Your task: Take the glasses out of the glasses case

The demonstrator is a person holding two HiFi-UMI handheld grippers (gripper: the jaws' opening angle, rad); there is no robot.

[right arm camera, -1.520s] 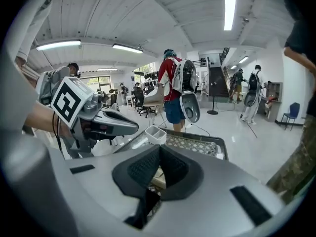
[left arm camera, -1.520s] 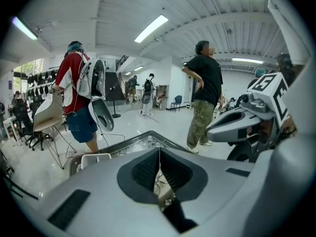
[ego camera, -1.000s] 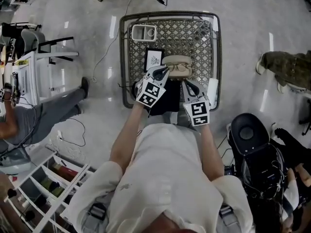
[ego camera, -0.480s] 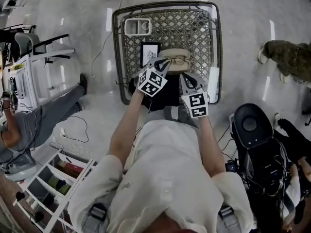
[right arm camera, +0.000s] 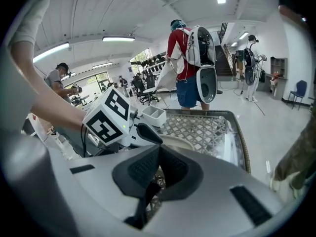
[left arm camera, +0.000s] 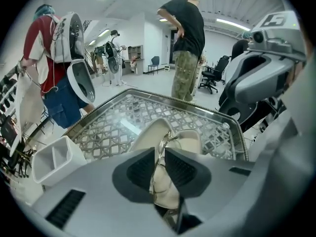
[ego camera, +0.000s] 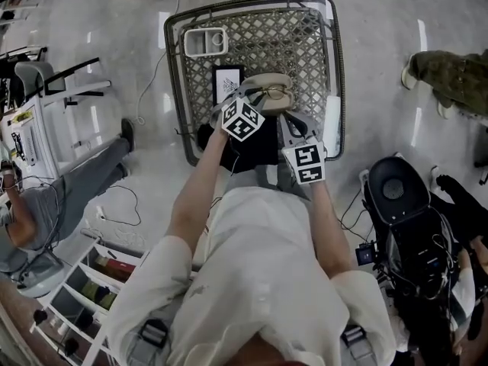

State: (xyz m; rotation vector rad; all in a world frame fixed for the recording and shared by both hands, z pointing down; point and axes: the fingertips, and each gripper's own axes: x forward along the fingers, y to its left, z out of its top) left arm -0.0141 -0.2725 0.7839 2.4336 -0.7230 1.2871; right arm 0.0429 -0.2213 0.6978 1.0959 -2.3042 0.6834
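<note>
An open beige glasses case [ego camera: 263, 83] lies on the lattice table [ego camera: 177, 90]; it also shows in the left gripper view [left arm camera: 148, 135]. Thin metal-framed glasses [ego camera: 277, 92] sit at the case. My left gripper [ego camera: 258, 99] reaches over the case from the near left. Its jaws [left arm camera: 160, 164] are shut on the thin frame of the glasses [left arm camera: 164, 143]. My right gripper [ego camera: 288, 120] sits just near-right of the case. In its own view the right gripper [right arm camera: 158, 164] has its pads together with nothing seen between them, and the case rim [right arm camera: 177, 142] lies just beyond.
A white divided tray [ego camera: 204, 42] stands at the table's far left corner. A small framed card [ego camera: 227, 85] lies left of the case, a black cloth [ego camera: 255, 149] at the near edge, a pale long object [ego camera: 332, 124] along the right rim. People stand around the table.
My left gripper has moved forward and right over the case, onto the glasses. The right gripper has kept its place beside the case. The head view has drifted.
</note>
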